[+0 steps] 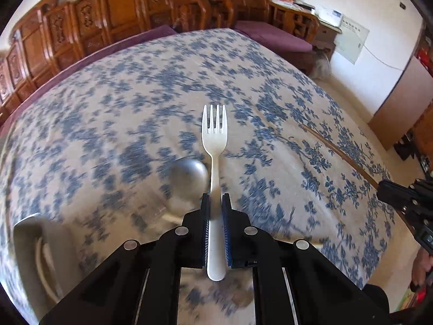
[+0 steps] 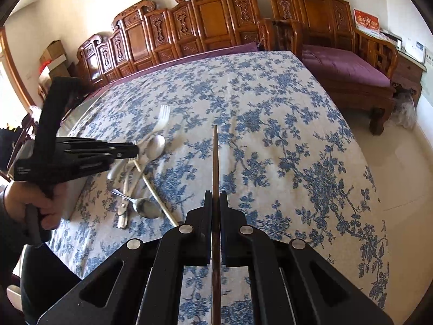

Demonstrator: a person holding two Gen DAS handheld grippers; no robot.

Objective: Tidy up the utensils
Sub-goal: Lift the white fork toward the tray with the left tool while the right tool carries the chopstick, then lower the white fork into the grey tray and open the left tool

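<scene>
My left gripper [image 1: 215, 199] is shut on a white plastic fork [image 1: 214, 135], tines pointing forward, held above the table. A blurred metal spoon [image 1: 189, 176] lies below it. My right gripper [image 2: 215, 196] is shut on a dark brown chopstick [image 2: 215, 157] that points forward; it also shows in the left wrist view [image 1: 341, 151]. In the right wrist view the left gripper [image 2: 130, 150] hovers over a pile of utensils: a metal fork [image 2: 162, 120], a spoon [image 2: 155, 145], another spoon [image 2: 146, 207] and a pale chopstick [image 2: 157, 195].
The table is covered by a blue floral cloth [image 2: 270, 135]. A grey container [image 1: 35, 246] stands at the left edge, also seen in the right wrist view [image 2: 71, 197]. Carved wooden chairs [image 2: 211, 16] with purple cushions line the far side.
</scene>
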